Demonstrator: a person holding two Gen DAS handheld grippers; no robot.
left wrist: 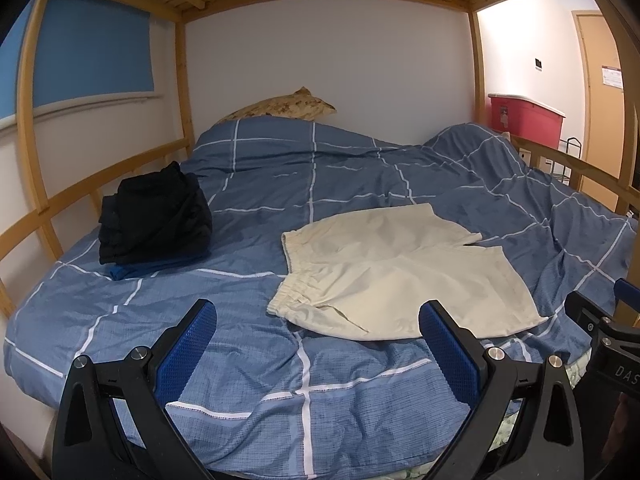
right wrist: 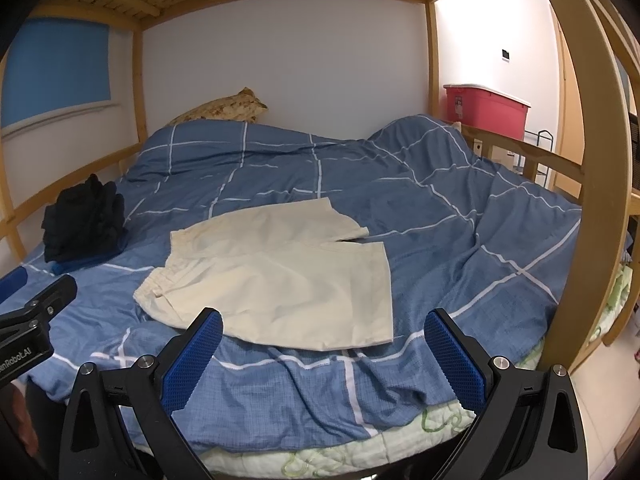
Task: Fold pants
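Cream shorts lie spread flat on the blue checked duvet, waistband to the left, both legs pointing right. My left gripper hovers open just short of the near hem, nothing between its blue pads. My right gripper is also open, held above the duvet in front of the near leg's hem. The right gripper's tip shows at the right edge of the left wrist view, and the left gripper's tip at the left edge of the right wrist view.
A stack of folded dark clothes sits on the duvet's left side. A patterned pillow lies at the head. Wooden bunk rails frame the bed. A red bin stands beyond the right rail.
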